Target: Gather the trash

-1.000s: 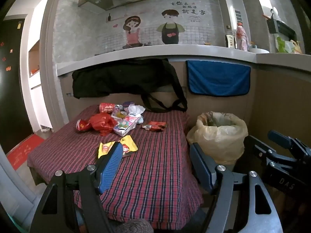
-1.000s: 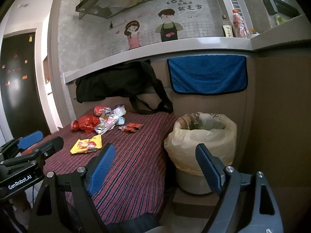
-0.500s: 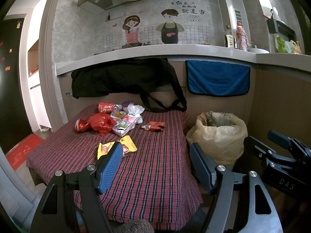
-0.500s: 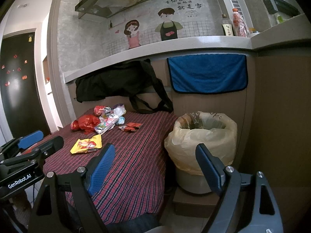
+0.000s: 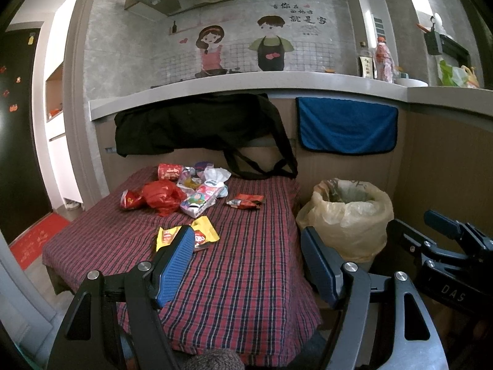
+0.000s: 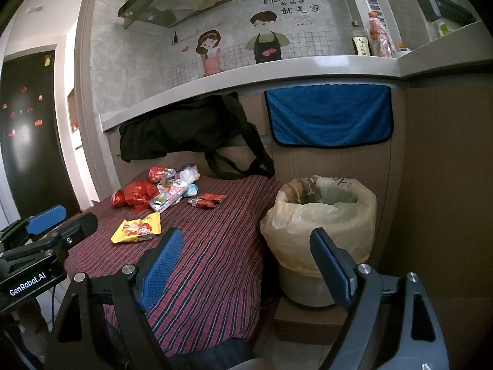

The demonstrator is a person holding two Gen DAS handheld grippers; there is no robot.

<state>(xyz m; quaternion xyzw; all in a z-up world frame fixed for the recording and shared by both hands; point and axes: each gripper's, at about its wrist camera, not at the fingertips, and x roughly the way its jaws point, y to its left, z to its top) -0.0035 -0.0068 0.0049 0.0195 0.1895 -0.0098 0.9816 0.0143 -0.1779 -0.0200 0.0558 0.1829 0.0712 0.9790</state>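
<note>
Trash lies on a red plaid tablecloth [image 5: 246, 262]. A yellow snack wrapper [image 5: 205, 232] [image 6: 137, 228] is nearest, half hidden behind my left finger in the left wrist view. Farther back sit a small red wrapper [image 5: 246, 200] [image 6: 208, 199], a crumpled red bag [image 5: 161, 195] [image 6: 138, 192], a red can [image 5: 169, 171] and a colourful packet [image 5: 198, 200]. A bin lined with a yellowish bag [image 5: 348, 215] [image 6: 320, 215] stands right of the table. My left gripper [image 5: 246, 262] hangs open above the near cloth. My right gripper [image 6: 243, 262] is open too, between table edge and bin.
A black bag [image 5: 197, 123] and a blue towel [image 5: 345, 126] hang from the grey counter [image 5: 246, 84] behind the table. Bottles [image 6: 366, 38] stand on that counter. A brown panel wall [image 6: 446, 169] rises to the right. A dark door [image 6: 27, 129] stands far left.
Both views have shifted only slightly; the grippers stay open and the trash has not moved.
</note>
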